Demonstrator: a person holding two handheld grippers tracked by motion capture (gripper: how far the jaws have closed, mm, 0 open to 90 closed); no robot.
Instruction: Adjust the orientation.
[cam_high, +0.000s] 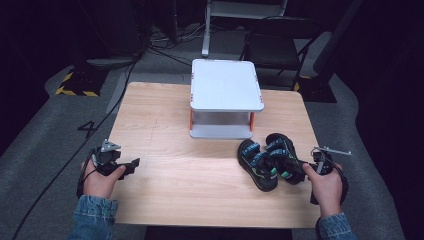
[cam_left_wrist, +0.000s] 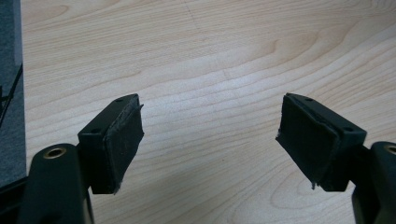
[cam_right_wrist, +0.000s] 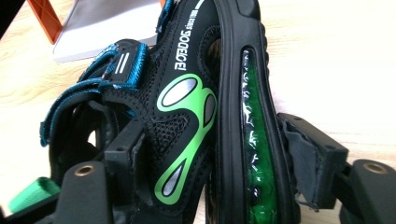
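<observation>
- Toward four o'clock on the table (cam_high: 165, 180), a pair of black sandals with blue straps and green trim is lying side by side, the two touching each other.
- The right sandal (cam_high: 281, 155) is sitting closest to the right claw (cam_high: 299, 170), and the left sandal (cam_high: 256, 165) is resting against it on the nine o'clock side.
- The right hand (cam_high: 325, 187) is gripping the right claw at the table's four o'clock edge, with the claw's front end reaching into the heel end of the right sandal.
- Seen along the right claw's own jaws, the right sandal (cam_right_wrist: 219, 116) is standing on its side between them: one pad is sitting inside, against the black mesh upper, and the other is lying against the outside of the sole with its green gel window. The jaws are standing fairly wide, closing on the heel side of this sandal.
- The left hand (cam_high: 100, 181) is holding the left claw (cam_high: 131, 166) at about eight o'clock on the table, well apart from the sandals.
- The left claw (cam_left_wrist: 210, 140) is gaping wide, with nothing but bare wood grain between its two black pads.
- A white two-level stand (cam_high: 225, 85) with orange posts is sitting at twelve o'clock on the table, just beyond the sandals.
</observation>
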